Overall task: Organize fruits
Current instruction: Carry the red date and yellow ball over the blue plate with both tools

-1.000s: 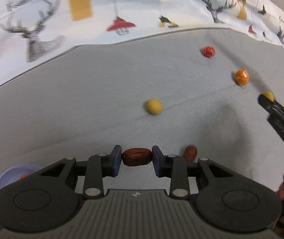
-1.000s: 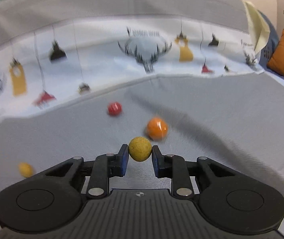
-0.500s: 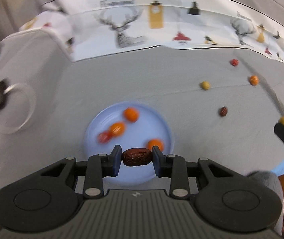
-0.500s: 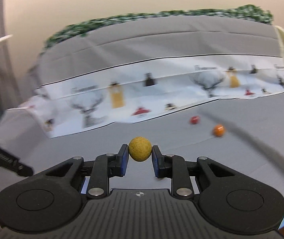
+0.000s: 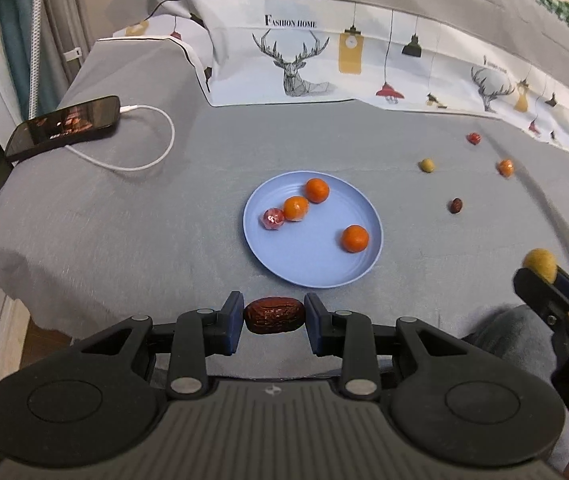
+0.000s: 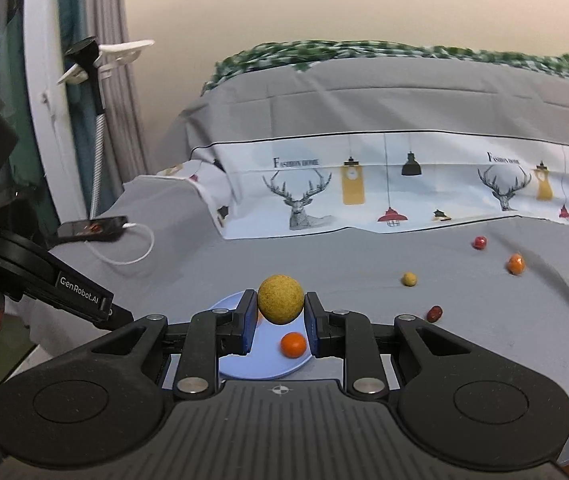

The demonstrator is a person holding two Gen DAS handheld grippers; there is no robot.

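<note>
between the left tool (image 5: 273,320) pads: dark brown date (image 5: 274,315), clamped end to end. just ahead of it, blue plate (image 5: 316,268) on grey bed cover (image 5: 124,216) w/ three orange fruits (image 5: 354,238) and a red wrapped one (image 5: 272,219). right tool (image 6: 279,322) clenched on yellow ball fruit (image 6: 280,299), plate directly beyond. four loose fruits farther ahead-right, incl. dark date (image 5: 456,205). phone (image 5: 64,126) w/ cable far left.

Glossy plastic plate (image 5: 280,268) on matt grey woven cloth (image 5: 124,232).
</note>
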